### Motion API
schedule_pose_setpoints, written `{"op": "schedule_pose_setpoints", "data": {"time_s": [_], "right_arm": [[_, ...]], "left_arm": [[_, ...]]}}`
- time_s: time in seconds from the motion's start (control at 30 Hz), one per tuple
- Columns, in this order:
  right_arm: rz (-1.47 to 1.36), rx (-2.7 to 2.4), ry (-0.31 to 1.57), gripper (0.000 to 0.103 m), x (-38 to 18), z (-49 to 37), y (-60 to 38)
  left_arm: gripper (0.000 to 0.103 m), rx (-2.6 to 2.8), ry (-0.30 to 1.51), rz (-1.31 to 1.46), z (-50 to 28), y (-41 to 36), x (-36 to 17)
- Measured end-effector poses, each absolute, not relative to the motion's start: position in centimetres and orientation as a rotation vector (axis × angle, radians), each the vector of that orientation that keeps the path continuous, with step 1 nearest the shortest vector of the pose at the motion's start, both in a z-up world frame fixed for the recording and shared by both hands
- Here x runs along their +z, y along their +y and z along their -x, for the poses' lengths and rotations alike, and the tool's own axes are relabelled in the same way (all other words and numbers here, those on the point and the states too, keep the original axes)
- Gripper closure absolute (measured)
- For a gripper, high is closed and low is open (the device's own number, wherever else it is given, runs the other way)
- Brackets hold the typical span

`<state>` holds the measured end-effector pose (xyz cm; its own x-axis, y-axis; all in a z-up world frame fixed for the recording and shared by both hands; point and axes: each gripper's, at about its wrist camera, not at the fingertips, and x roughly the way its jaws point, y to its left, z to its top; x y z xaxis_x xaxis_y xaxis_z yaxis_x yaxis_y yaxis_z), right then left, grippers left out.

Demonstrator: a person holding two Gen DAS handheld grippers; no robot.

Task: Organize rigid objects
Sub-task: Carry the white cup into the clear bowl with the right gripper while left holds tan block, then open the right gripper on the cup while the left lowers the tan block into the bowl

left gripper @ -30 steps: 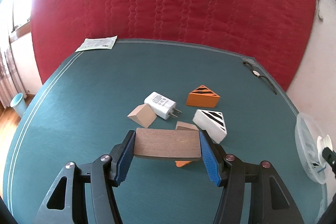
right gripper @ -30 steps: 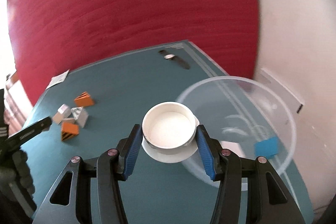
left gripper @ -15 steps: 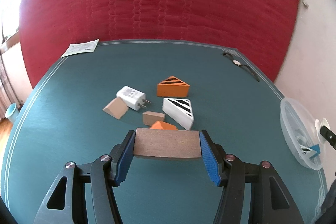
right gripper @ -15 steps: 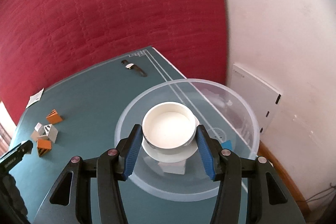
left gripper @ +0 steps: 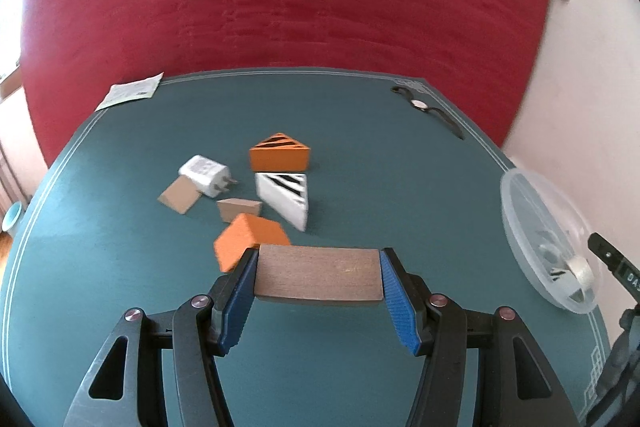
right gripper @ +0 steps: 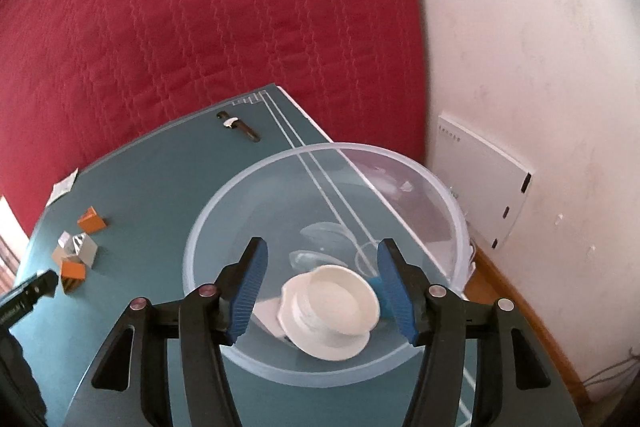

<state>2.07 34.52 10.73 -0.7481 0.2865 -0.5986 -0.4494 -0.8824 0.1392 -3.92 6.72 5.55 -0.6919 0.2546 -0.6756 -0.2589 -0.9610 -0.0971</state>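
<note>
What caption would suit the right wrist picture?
Right hand-held gripper, jaws just opened, above a white cup lying inside the clear bowl.

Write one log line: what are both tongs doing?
left tongs: shut on wooden block | right tongs: just opening, white cup dropped in clear bowl

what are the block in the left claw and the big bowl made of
Block: looks like wood with a matte brown face and faint streaky grain, unpainted as far as it shows. Bowl: probably clear plastic, slightly frosted, since the table's white lines show through its wall.
</note>
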Motion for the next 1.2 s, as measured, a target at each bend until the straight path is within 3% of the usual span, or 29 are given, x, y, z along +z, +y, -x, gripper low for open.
{"op": "schedule_pose_setpoints", "data": {"time_s": [0.43,1.2], "right_arm": [[0.732,2.555,0.176,0.044,9.9,-5.2,34.4],[0.645,2.482,0.312,0.044,10.3,-8.0,38.9]], "left_arm": [[0.040,2.511,0.178,0.995,2.3,15.8,6.6],[0.040,2.278,0.333,0.884,0.2,27.6,7.0]]}}
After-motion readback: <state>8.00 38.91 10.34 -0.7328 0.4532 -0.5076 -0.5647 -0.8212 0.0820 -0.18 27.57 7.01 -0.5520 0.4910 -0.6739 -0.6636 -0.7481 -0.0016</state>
